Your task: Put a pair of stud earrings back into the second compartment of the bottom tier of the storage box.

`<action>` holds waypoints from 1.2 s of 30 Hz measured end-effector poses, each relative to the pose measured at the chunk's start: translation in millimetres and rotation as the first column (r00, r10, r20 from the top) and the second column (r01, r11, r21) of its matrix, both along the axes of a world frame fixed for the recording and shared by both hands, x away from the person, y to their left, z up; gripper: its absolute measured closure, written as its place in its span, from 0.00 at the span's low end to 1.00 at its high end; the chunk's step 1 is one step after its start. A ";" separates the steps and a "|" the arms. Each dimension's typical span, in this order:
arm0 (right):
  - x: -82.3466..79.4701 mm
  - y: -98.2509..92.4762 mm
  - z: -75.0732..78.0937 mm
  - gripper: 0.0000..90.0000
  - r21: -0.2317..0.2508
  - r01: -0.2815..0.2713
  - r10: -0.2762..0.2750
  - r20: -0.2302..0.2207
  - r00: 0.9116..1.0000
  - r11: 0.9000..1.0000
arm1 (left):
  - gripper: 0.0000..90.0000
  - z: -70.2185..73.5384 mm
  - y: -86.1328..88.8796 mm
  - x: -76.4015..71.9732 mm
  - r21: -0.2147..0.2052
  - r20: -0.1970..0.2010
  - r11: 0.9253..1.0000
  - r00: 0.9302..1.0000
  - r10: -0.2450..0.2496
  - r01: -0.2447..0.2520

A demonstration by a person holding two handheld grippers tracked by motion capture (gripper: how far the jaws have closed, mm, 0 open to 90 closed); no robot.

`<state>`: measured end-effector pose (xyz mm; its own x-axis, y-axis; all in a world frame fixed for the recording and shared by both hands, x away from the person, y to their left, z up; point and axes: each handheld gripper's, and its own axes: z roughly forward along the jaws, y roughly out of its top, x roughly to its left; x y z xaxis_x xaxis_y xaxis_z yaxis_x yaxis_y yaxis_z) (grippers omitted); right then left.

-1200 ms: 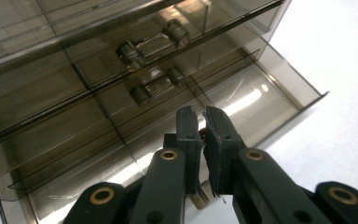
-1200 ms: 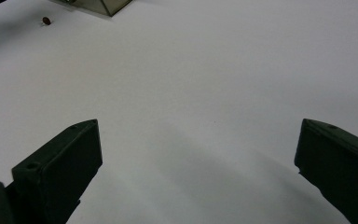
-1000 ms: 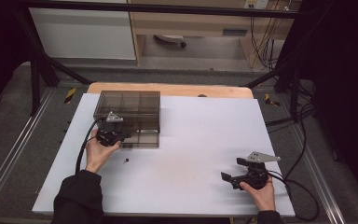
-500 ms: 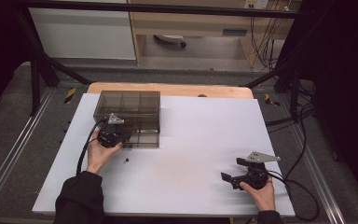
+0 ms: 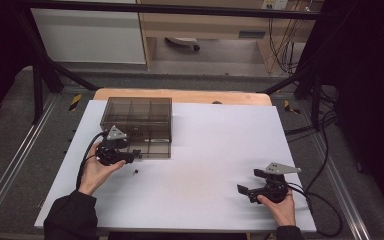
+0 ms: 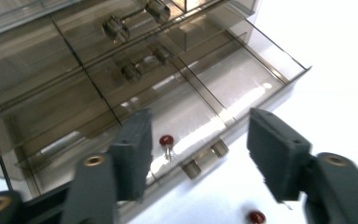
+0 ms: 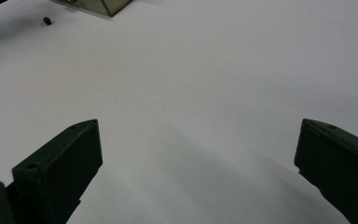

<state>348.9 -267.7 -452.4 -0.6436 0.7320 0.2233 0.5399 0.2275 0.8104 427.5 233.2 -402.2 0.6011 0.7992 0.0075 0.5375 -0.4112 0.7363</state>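
A smoky clear drawer cabinet [image 5: 136, 118] stands at the table's far left, its lowest drawer [image 6: 242, 79] pulled out. A small red-headed pin [image 6: 167, 141] lies in that drawer behind the two knobs [image 6: 205, 156]. A second red-headed pin [image 6: 256, 217] lies on the white table [image 5: 205, 150] in front; it shows as a dark speck [image 5: 135, 173] in the high view. My left gripper [image 6: 200, 140] [image 5: 136, 155] hovers at the drawer's front. Its jaws have just been opening and nothing is between the pads. My right gripper [image 5: 247, 182] [image 7: 198, 149] rests open at the near right.
The cabinet's corner [image 7: 100, 5] and the loose pin [image 7: 46, 20] appear far off in the right gripper view. Cables trail from both grippers. A wooden board edge [image 5: 180, 95] runs behind the white sheet. Bare white surface lies between the two hands.
My left hand has drawn back slightly from the drawer toward the near edge. The right hand has stayed where it was.
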 end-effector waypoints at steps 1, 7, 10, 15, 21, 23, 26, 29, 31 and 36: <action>-0.1 0.0 0.0 0.02 0.000 0.000 0.000 0.000 1.000 1.000 | 0.40 -0.1 2.0 -2.6 -0.005 0.005 1.000 1.000 -0.006 0.006; 0.0 0.1 -0.1 0.01 -0.001 0.000 0.000 -0.002 1.000 1.000 | 0.24 -6.9 9.8 -18.7 -0.051 -0.001 0.999 1.000 -0.006 0.006; 0.2 0.2 -0.4 0.01 -0.002 -0.001 0.001 -0.001 1.000 1.000 | 0.21 -11.2 12.8 -26.0 -0.054 -0.005 0.998 1.000 -0.013 0.013; 0.3 0.3 -0.7 0.01 -0.006 -0.004 0.004 -0.003 1.000 1.000 | 0.17 -17.4 16.6 -35.9 -0.057 -0.006 0.998 1.000 -0.022 0.022; 0.6 0.4 -0.9 0.01 -0.010 -0.004 0.004 -0.002 1.000 1.000 | 0.14 -26.1 18.0 -42.5 -0.047 -0.009 0.999 1.000 -0.014 0.013; 0.4 0.5 -0.7 0.01 -0.006 -0.003 0.003 -0.002 1.000 1.000 | 0.13 -28.4 17.8 -44.1 -0.047 -0.008 0.999 1.000 -0.012 0.011; 0.4 0.5 -0.8 0.01 -0.007 -0.002 0.002 -0.003 1.000 1.000 | 0.14 -30.4 17.8 -45.1 -0.046 -0.024 0.999 0.999 -0.029 0.028; 0.2 1.0 -1.1 0.01 -0.007 -0.002 0.002 -0.006 1.000 1.000 | 0.19 -31.7 16.3 -46.3 -0.047 -0.020 0.998 0.999 -0.032 0.031; 0.3 1.1 -1.4 0.01 -0.009 -0.004 0.004 -0.004 1.000 1.000 | 0.23 -32.9 15.1 -46.1 -0.042 -0.022 0.998 0.999 -0.039 0.038; 0.6 1.1 -1.7 0.01 -0.014 -0.005 0.005 -0.004 1.000 1.000 | 0.36 -37.2 11.0 -44.6 -0.033 -0.035 0.998 0.998 -0.048 0.047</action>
<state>349.5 -266.6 -454.1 -0.6465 0.7318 0.2155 0.5417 0.2415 0.8052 382.9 244.2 -439.4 0.6381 0.7690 -0.0397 0.5441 -0.4138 0.7298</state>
